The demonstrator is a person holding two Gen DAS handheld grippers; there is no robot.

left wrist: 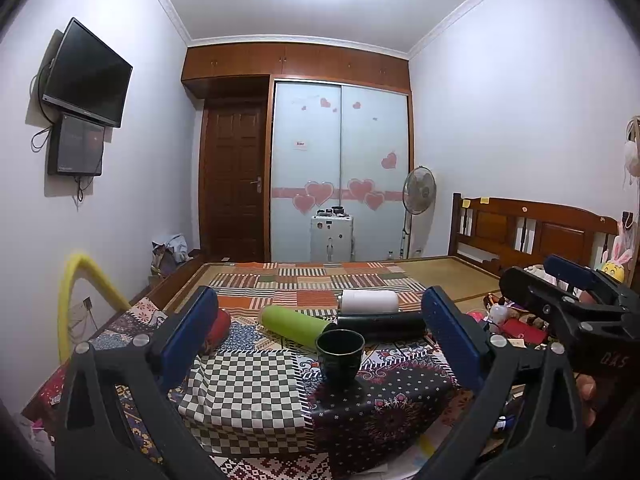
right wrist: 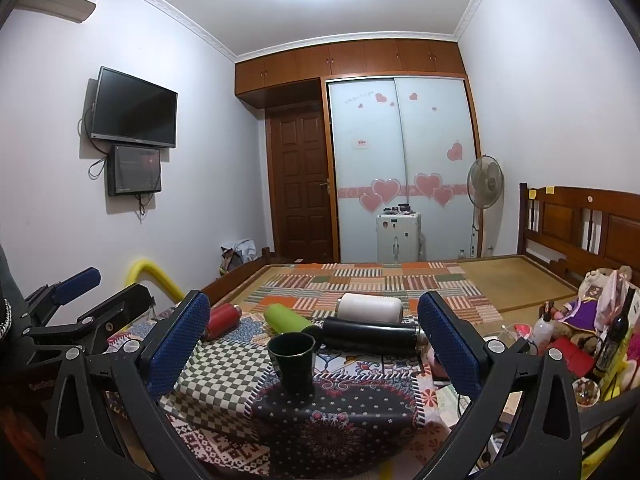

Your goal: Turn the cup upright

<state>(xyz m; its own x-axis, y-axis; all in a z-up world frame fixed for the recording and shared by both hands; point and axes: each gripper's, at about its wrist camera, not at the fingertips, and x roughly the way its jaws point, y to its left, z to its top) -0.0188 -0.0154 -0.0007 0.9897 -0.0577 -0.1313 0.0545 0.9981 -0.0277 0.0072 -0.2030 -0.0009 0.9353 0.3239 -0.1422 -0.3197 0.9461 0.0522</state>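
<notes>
1. Left wrist view: the left gripper (left wrist: 320,336) is spread wide, its blue-padded fingers (left wrist: 188,336) apart and holding nothing.
2. A dark cup (left wrist: 340,356) stands upright, mouth up, on the patterned cloth (left wrist: 240,392), between those fingers and just ahead of them, touching neither.
3. Beyond the cup lie four bottles on their sides: a red bottle (left wrist: 218,326) by the left finger, a green bottle (left wrist: 294,324), a black bottle (left wrist: 380,326) and a white bottle (left wrist: 370,302) farthest off.
4. Right wrist view: the right gripper (right wrist: 314,336) is also wide open and empty, with the cup (right wrist: 292,364) standing between its fingers, nearer the left one.
5. Each gripper appears at the edge of the other's view: right gripper (left wrist: 560,292), left gripper (right wrist: 88,296).
</notes>
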